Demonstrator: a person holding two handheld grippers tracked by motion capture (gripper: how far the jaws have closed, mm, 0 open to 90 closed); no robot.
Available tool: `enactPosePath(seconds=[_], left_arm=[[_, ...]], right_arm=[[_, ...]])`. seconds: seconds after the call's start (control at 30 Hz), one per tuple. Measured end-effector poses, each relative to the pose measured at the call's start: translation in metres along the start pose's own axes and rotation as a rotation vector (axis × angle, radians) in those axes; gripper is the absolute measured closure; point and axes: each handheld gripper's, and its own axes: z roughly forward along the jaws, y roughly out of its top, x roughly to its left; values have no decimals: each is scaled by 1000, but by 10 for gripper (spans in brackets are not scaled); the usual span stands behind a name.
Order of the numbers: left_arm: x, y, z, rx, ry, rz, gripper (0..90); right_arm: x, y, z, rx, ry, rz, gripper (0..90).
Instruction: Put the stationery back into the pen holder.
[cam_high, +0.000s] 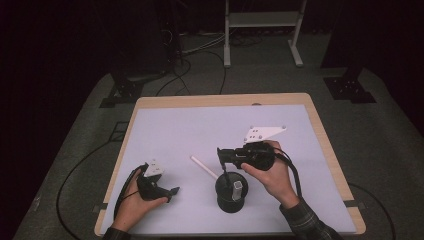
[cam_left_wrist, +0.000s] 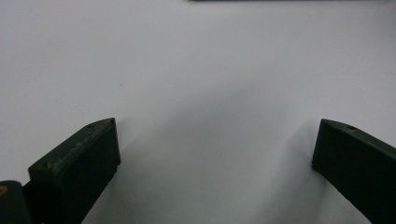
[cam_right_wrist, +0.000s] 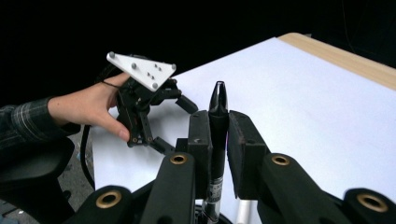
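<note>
We wear dark plaid sleeves. Our left gripper and right gripper are black, each topped by a pale three-cornered plate dotted with screws, with brass-coloured pins at the joints and a black cable trailing off.

Looks like a lab recording setup, honestly: dark curtained room, grey carpet, a wood-edged worktop with a plain white mat. Loose cables at 11 o'clock, white metal frame at 12.
</note>
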Motion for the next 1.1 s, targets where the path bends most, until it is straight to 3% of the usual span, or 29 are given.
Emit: enactPosePath(seconds=[1.1], left_arm=[[0,0,0,1,0,1,0]], right_arm=[[-5,-33,17,129,16,31,791]])
